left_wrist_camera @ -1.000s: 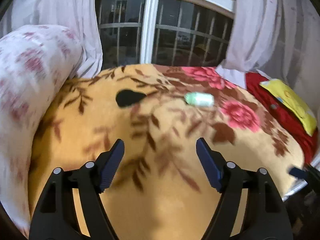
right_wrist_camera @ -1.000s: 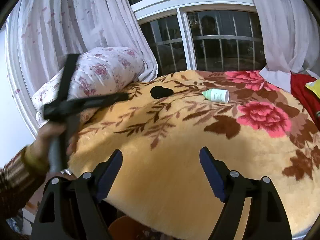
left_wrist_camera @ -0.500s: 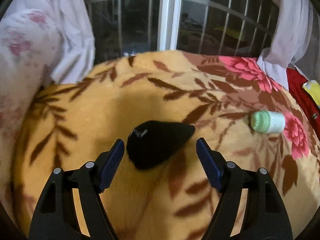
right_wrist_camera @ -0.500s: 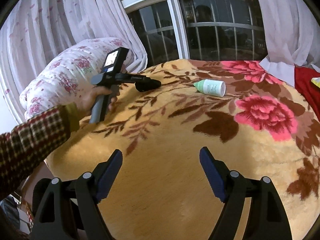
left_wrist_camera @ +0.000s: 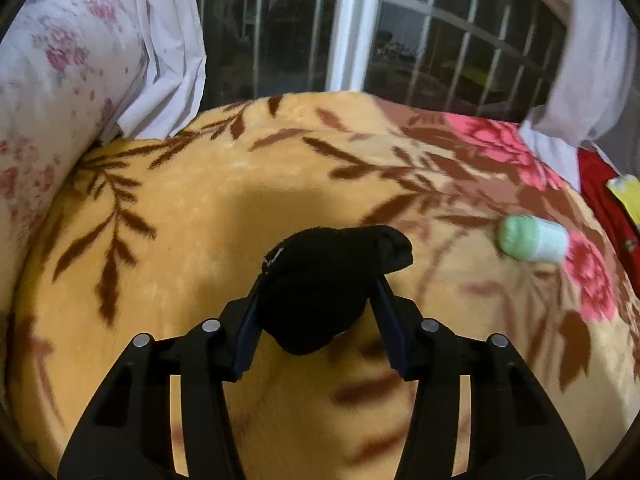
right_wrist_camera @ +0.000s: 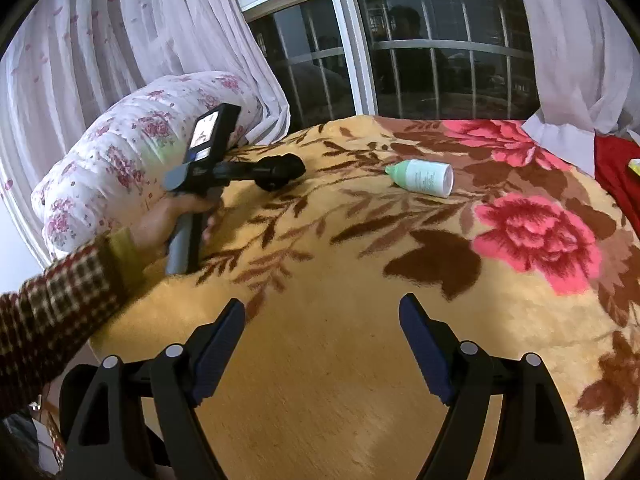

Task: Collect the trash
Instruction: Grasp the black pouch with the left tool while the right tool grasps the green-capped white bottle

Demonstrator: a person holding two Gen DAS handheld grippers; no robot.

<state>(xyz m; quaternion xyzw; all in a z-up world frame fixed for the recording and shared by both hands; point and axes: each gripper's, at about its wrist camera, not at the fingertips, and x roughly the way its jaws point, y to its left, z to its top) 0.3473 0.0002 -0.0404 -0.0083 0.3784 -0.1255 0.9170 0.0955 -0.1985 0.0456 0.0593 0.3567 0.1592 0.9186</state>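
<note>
Fingers of my left claw (left_wrist_camera: 316, 304) have closed in from wide onto the black cloth wad (left_wrist_camera: 332, 280), which lies on the floral blanket (left_wrist_camera: 192, 216); 1 piece secured, I judge. My right claw (right_wrist_camera: 322, 344) hangs wide; the green bottle (right_wrist_camera: 424, 176) lies beyond

- Floral plush blanket (right_wrist_camera: 360, 360), yellow ground, covering the bed.
- Rolled floral quilt (right_wrist_camera: 120, 156), at left.
- Sheer curtains (right_wrist_camera: 120, 40).
- Barred window (right_wrist_camera: 440, 48).

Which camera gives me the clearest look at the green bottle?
The right wrist view: the green bottle lies sharp on the blanket, cap and printed label visible. The left wrist view shows it blurred near the right edge.
</note>
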